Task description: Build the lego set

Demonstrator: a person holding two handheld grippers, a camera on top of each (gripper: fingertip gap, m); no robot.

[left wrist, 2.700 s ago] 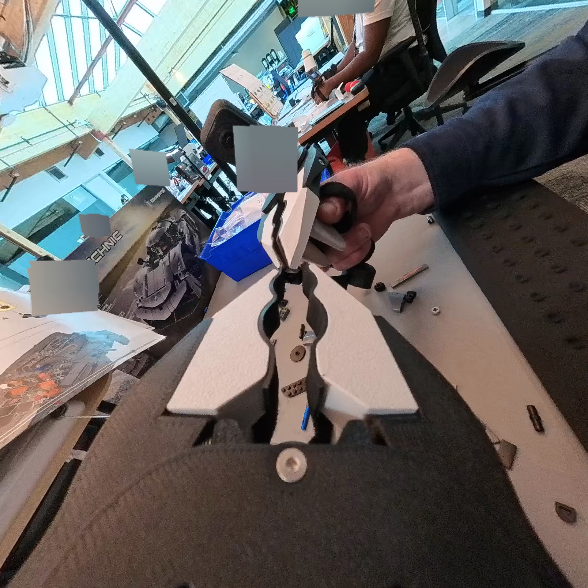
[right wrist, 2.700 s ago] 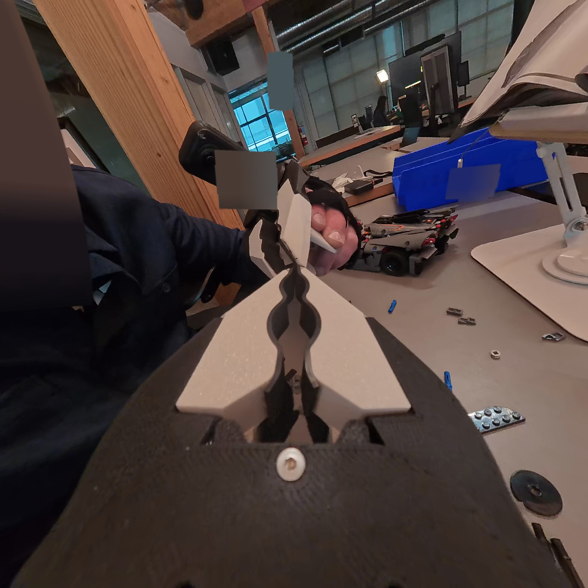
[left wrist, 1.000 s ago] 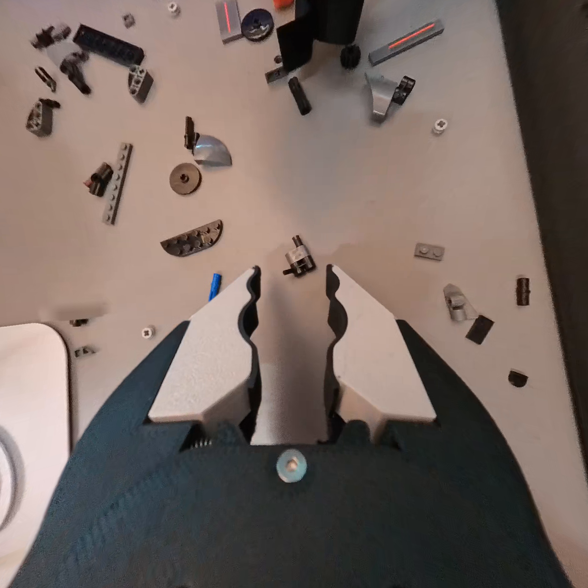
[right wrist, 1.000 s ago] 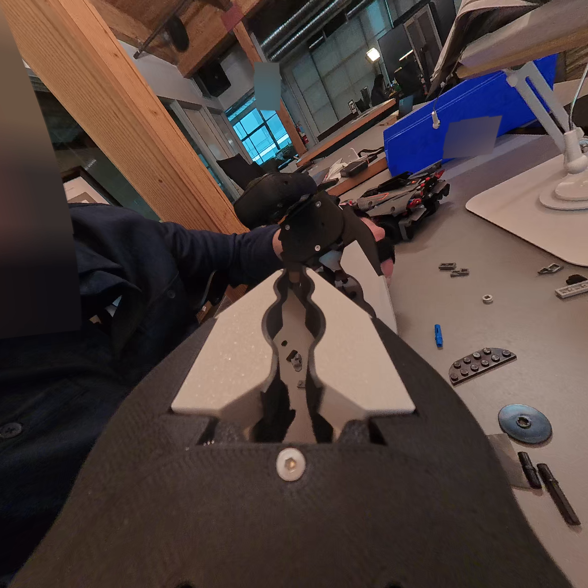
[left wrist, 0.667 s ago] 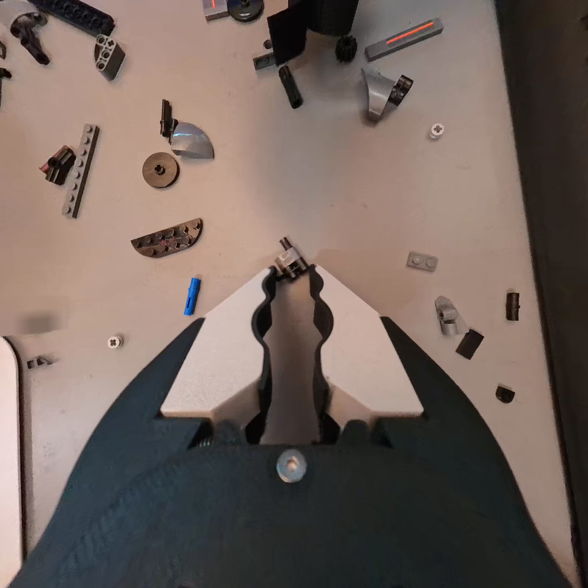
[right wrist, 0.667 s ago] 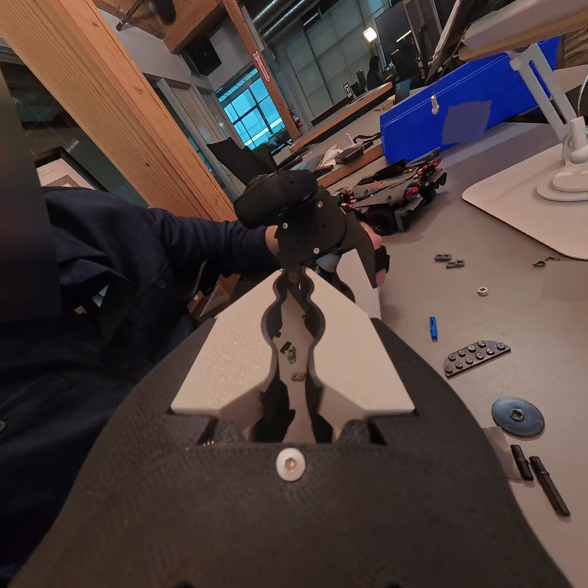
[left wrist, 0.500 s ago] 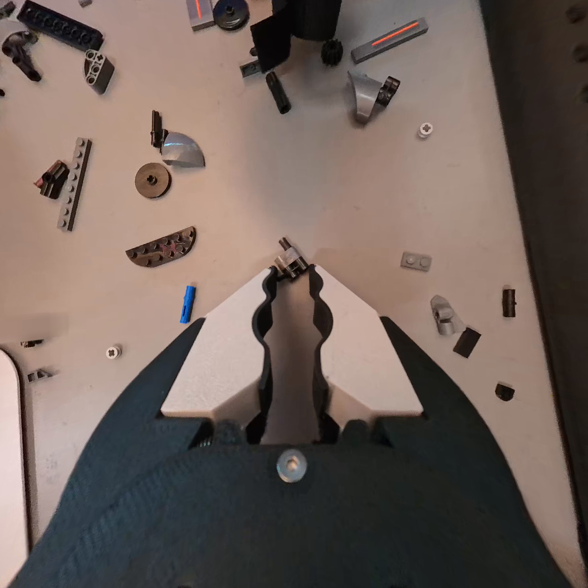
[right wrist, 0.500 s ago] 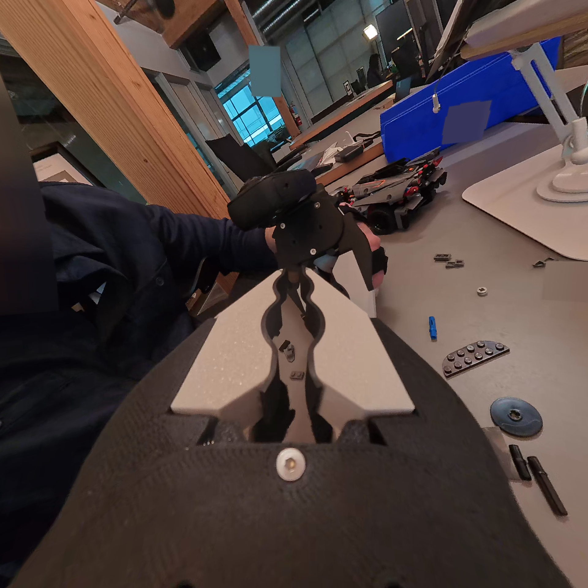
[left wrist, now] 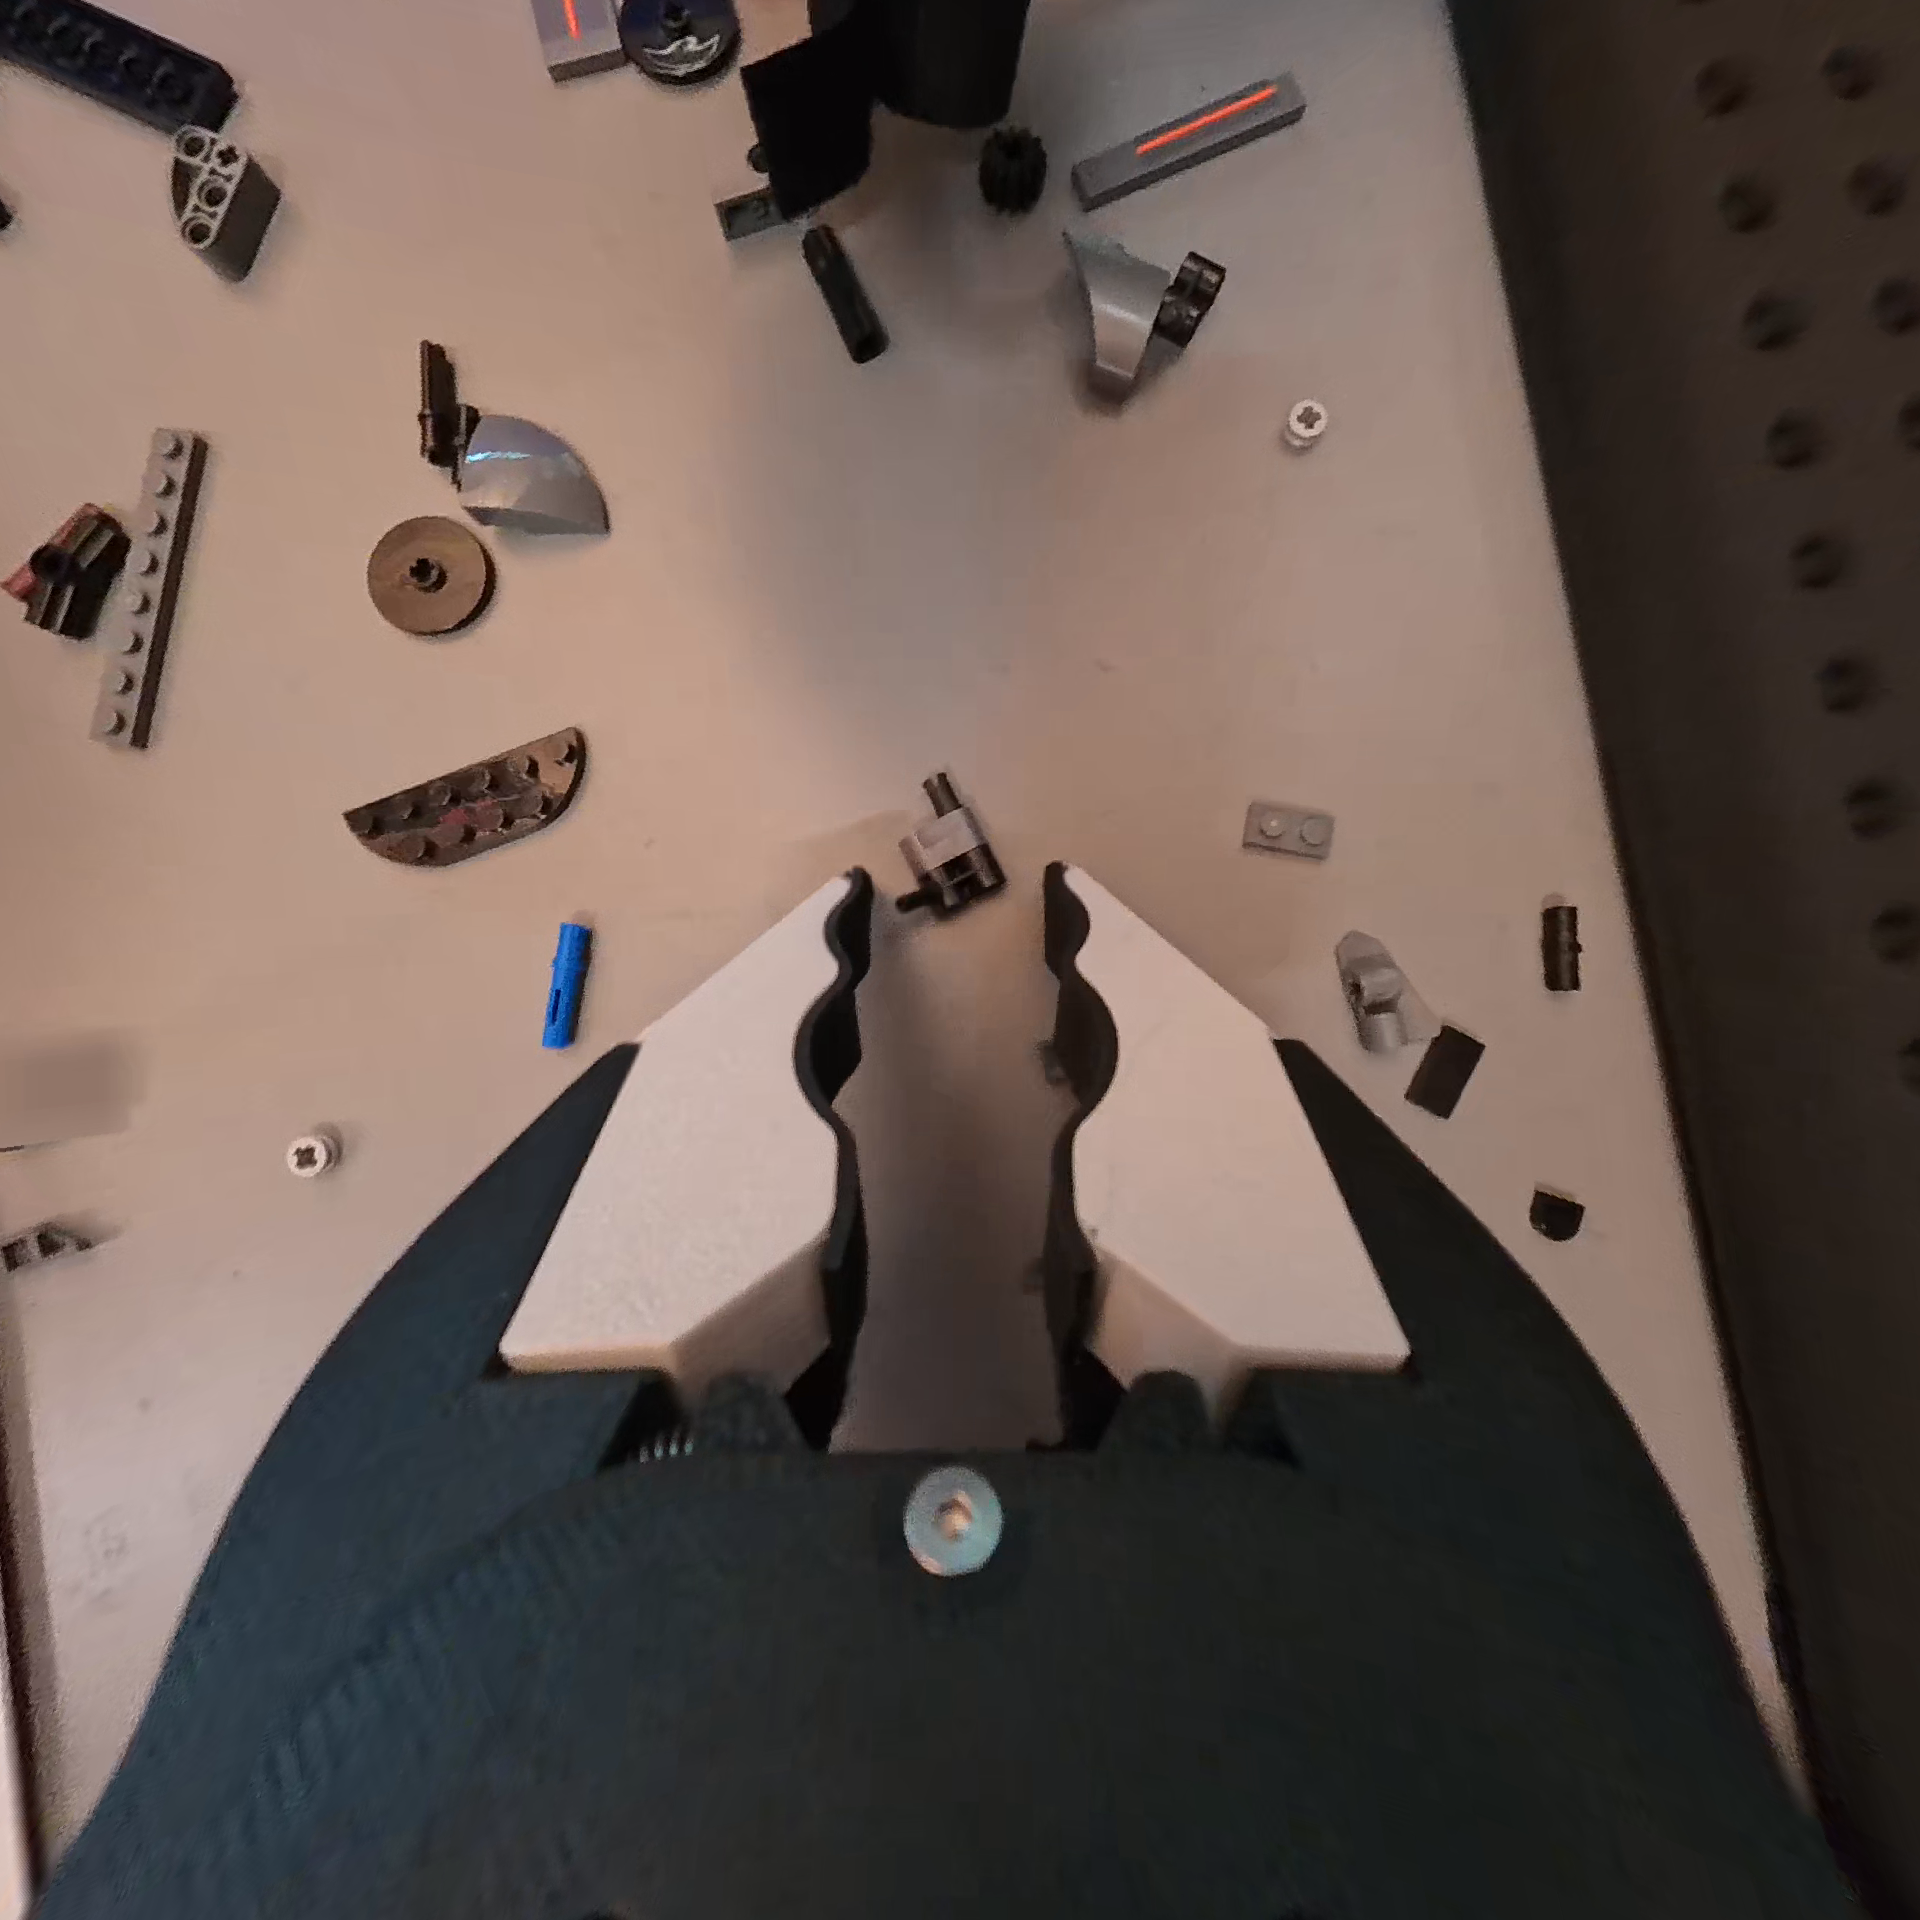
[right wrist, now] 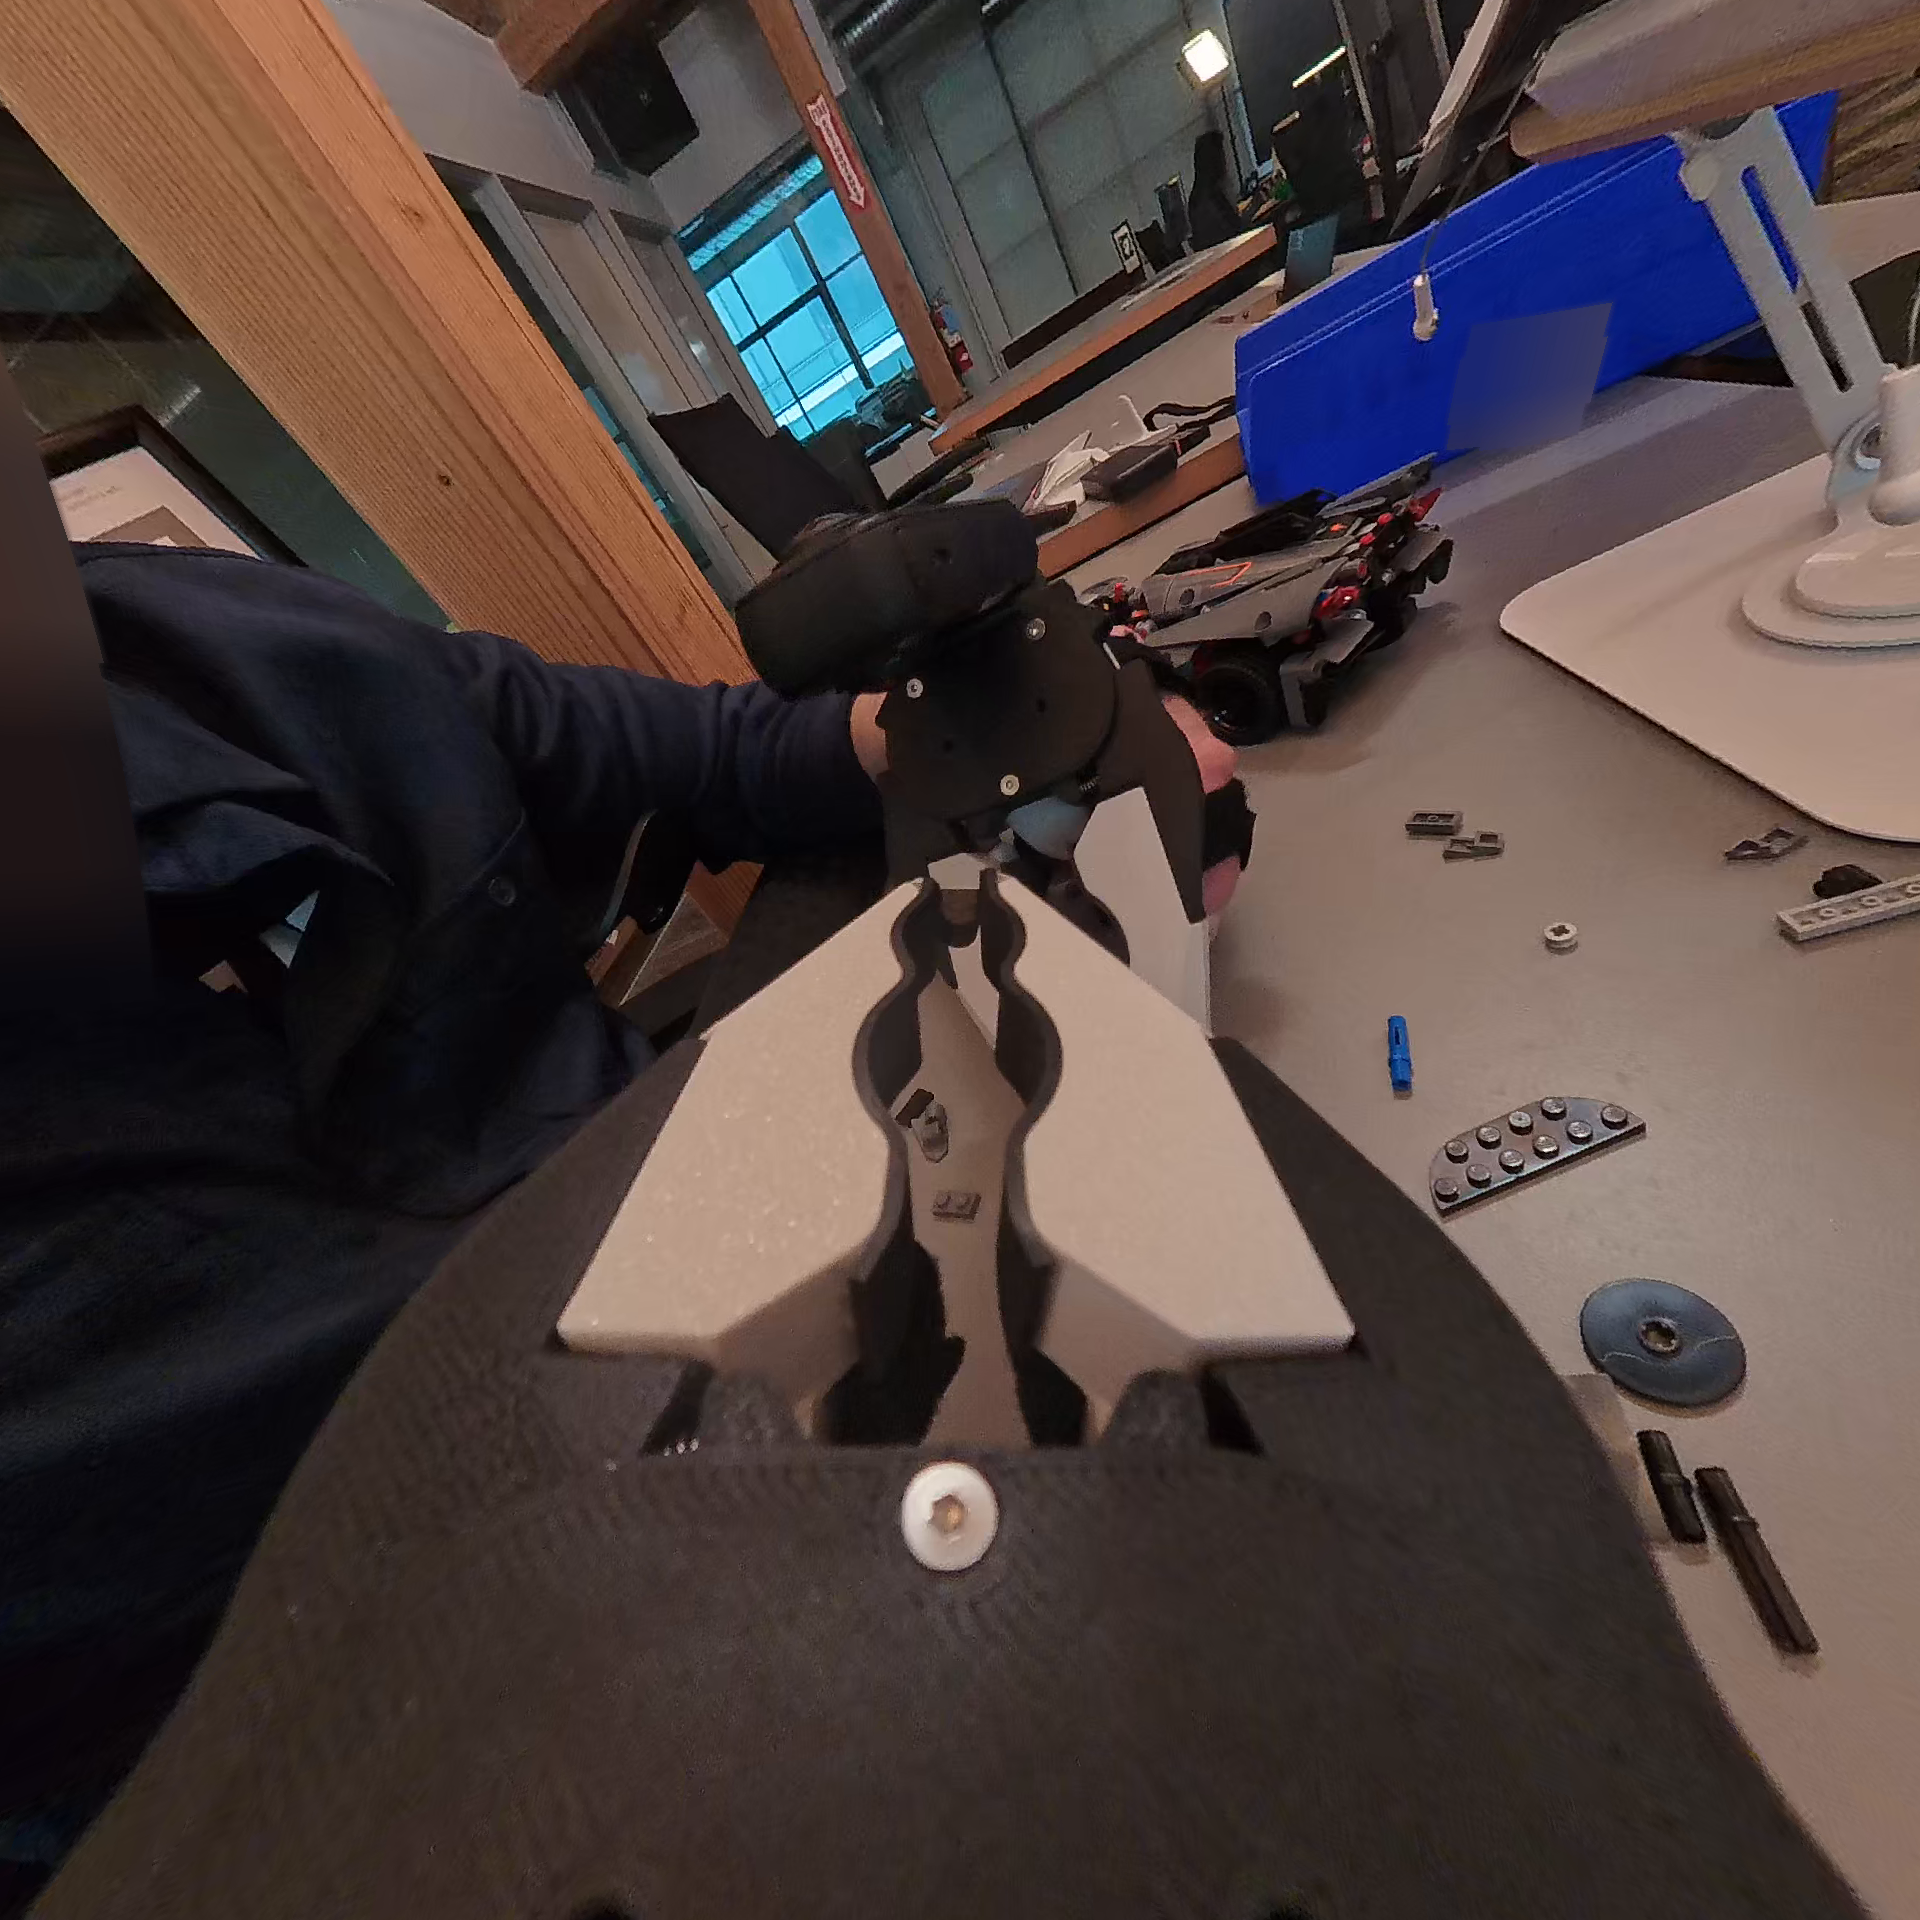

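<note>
The left gripper [left wrist: 951,883] points down at the grey table [left wrist: 831,582], jaws apart, with one small grey-and-black connector piece [left wrist: 951,847] lying just beyond its tips, untouched. Around it lie one blue pin [left wrist: 566,984], one half-round studded plate [left wrist: 468,798], one dark disc [left wrist: 430,574] and two white round studs [left wrist: 1306,420]. The right gripper [right wrist: 956,883] is held level, its jaws nearly together on nothing visible. Only the right wrist view shows the room: a wooden post [right wrist: 343,312], one built lego car [right wrist: 1299,613], a blue bin [right wrist: 1507,343] and a person's dark sleeve [right wrist: 520,748].
</note>
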